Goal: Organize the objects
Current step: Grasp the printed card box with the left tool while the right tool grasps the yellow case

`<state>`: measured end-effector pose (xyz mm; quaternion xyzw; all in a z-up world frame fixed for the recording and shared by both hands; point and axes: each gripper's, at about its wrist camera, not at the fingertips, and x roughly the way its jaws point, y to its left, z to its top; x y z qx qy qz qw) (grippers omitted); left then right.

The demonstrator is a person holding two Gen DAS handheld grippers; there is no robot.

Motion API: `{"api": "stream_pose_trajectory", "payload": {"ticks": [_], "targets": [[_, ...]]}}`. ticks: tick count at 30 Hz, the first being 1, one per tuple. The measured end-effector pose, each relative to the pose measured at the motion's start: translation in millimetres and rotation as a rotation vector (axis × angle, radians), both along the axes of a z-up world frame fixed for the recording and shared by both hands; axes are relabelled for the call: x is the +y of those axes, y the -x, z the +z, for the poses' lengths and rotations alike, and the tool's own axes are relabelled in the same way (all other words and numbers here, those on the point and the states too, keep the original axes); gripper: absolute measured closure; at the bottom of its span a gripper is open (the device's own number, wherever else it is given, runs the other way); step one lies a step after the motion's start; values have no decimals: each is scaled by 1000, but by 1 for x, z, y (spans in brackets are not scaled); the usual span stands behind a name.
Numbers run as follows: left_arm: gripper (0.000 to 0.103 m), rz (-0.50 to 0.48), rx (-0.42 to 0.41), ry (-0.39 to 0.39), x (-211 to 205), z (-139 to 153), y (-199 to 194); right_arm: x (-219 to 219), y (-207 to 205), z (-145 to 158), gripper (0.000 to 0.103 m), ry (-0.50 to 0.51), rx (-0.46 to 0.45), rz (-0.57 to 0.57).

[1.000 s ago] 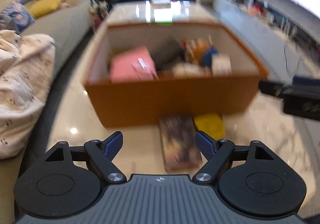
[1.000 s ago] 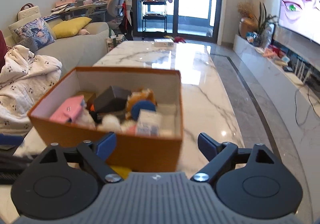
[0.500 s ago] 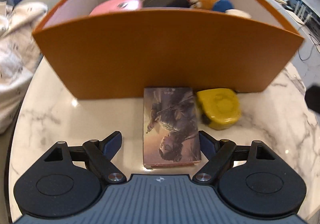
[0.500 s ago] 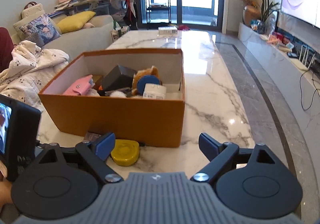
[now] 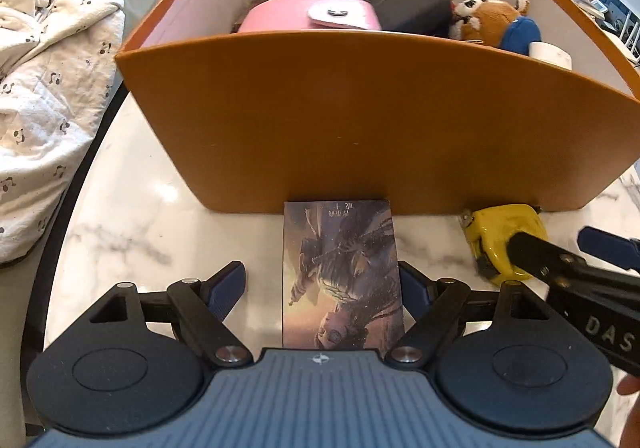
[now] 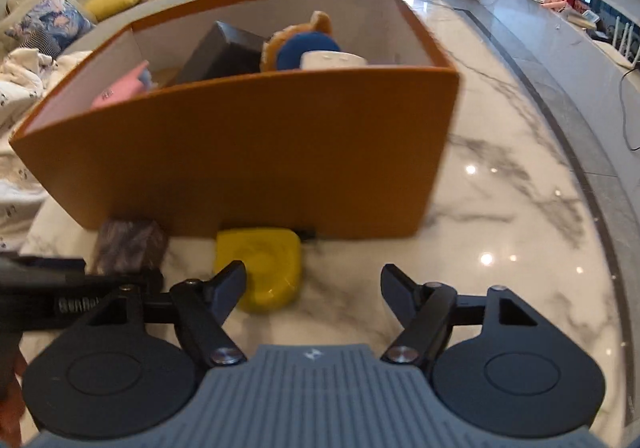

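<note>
A picture-covered book (image 5: 342, 276) lies flat on the marble table against the front wall of an orange box (image 5: 360, 119). My left gripper (image 5: 322, 284) hangs low over it, open, one finger on each side of the book; its left pad stands clear of the cover. To the right sits a yellow tape measure (image 6: 260, 268). My right gripper (image 6: 313, 282) is low over it with jaws closing; its left finger overlaps the tape measure (image 5: 500, 240), and no pad presses on it. The box (image 6: 240, 151) holds a pink wallet (image 5: 312, 7), a dark case (image 5: 412, 1) and a plush toy (image 5: 492, 19).
A sofa with a patterned blanket (image 5: 44, 87) runs along the table's left edge. Bare marble table (image 6: 500, 228) stretches to the right of the box. A low TV cabinet (image 6: 560, 7) stands across the floor on the right. A hand shows at the lower right corner (image 5: 630, 400).
Both grippers came down and closer to the box's front wall. The left one now straddles the book. The right one's jaws narrowed and now reach the tape measure.
</note>
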<state>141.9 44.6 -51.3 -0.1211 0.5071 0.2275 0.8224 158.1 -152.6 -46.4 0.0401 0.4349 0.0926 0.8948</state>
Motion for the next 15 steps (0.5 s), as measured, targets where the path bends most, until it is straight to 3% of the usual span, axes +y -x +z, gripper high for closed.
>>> {"api": "stream_pose_trajectory", "payload": {"ticks": [9, 15], "targets": [[2, 33, 2, 4, 20, -2, 14, 16, -4, -8, 32, -30, 8, 34], [1, 28, -15, -6, 23, 0, 15, 30, -2, -11, 36, 53, -44, 59]]}}
